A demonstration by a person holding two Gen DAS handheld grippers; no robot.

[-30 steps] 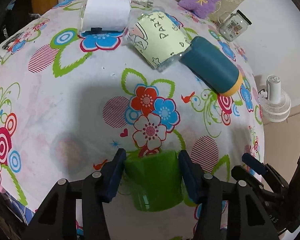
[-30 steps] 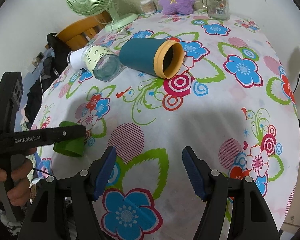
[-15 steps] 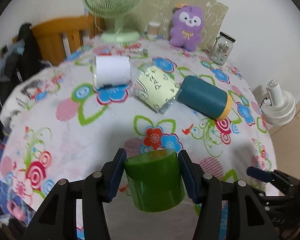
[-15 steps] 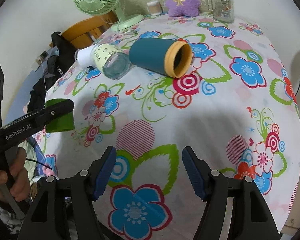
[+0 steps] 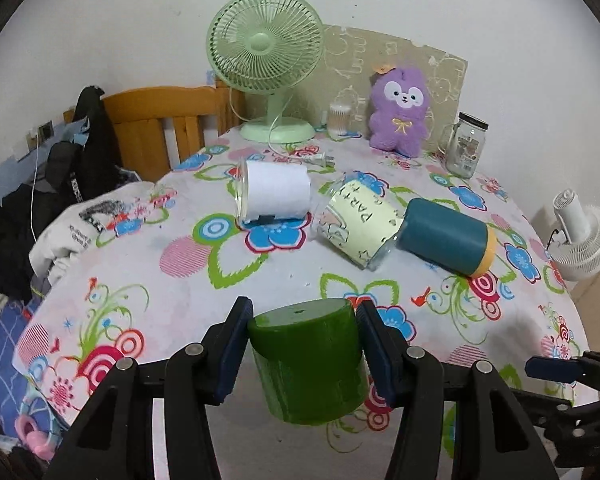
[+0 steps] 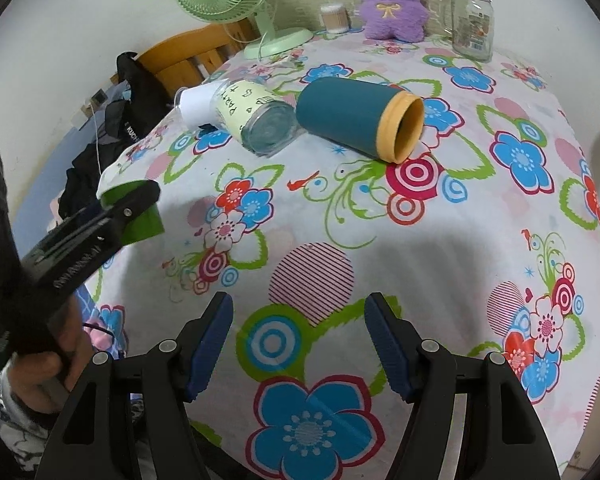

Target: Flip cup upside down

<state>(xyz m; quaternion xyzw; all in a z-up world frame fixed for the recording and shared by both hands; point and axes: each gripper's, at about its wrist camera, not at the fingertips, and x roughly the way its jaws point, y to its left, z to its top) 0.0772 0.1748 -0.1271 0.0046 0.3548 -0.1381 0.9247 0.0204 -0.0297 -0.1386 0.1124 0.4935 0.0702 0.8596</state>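
My left gripper (image 5: 302, 320) is shut on a green cup (image 5: 308, 360) and holds it above the near edge of the flowered table (image 5: 172, 276). The cup's closed base faces up and away from me, its mouth down toward me. In the right wrist view the green cup (image 6: 140, 222) shows at the left, clamped in the left gripper (image 6: 128, 208) off the table's left side. My right gripper (image 6: 298, 334) is open and empty over the near part of the table (image 6: 460, 240).
Three cups lie on their sides mid-table: a white one (image 5: 276, 196), a pale yellow "PARTY" one (image 5: 358, 224), a teal one with an orange rim (image 5: 444, 238). A green fan (image 5: 266, 64), purple plush (image 5: 398, 112) and glass jar (image 5: 466, 144) stand at the back.
My left gripper has lifted the green cup off the table and tilted it, so the base now points up and forward. The right gripper has barely moved.
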